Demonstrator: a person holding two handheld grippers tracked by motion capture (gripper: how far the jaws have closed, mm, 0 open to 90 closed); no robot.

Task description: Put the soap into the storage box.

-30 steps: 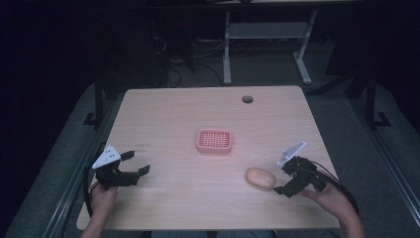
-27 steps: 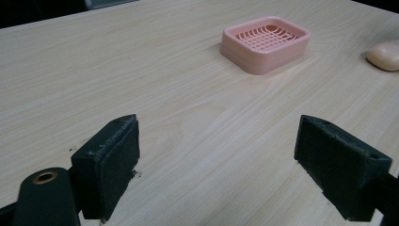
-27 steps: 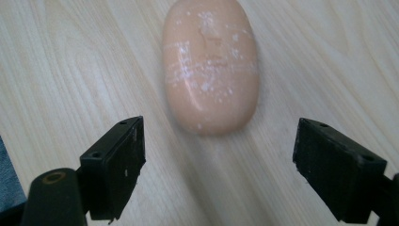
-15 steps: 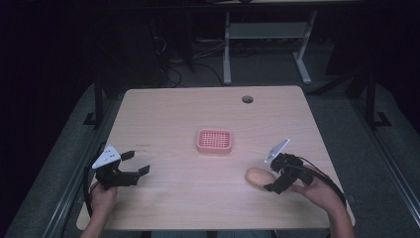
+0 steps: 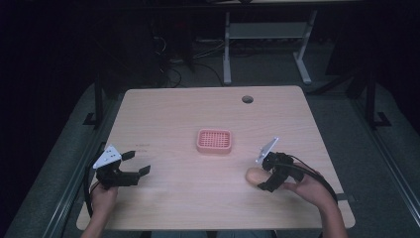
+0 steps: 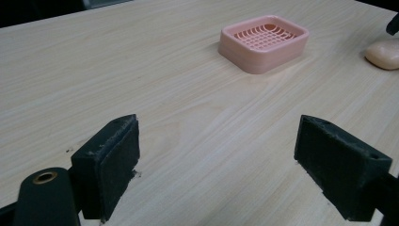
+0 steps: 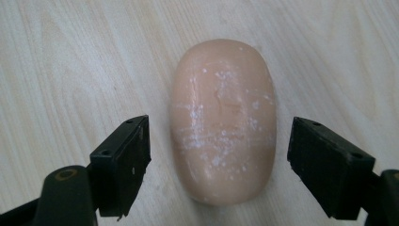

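Note:
A peach oval soap bar (image 7: 222, 120) with white specks lies flat on the wooden table (image 5: 173, 119). My right gripper (image 7: 216, 165) stands open right over it, one jaw on each side, neither touching. From above, the soap bar (image 5: 253, 175) lies at the front right, partly under my right gripper (image 5: 270, 179). A pink slotted soap dish (image 5: 214, 141) sits at the table's middle. My left gripper (image 5: 134, 164) is open at the front left with nothing between its jaws. Ahead of my left gripper (image 6: 216, 165) I see the soap dish (image 6: 263, 41) and the soap bar (image 6: 385, 53).
A round cable hole (image 5: 247, 99) is in the table's far right part. Behind the table stands a white metal frame (image 5: 265, 37) on a dark floor. Bare wood lies between the dish and both grippers.
My right gripper has moved left and tipped down over the soap bar, which it now straddles. The left gripper has stayed where it was.

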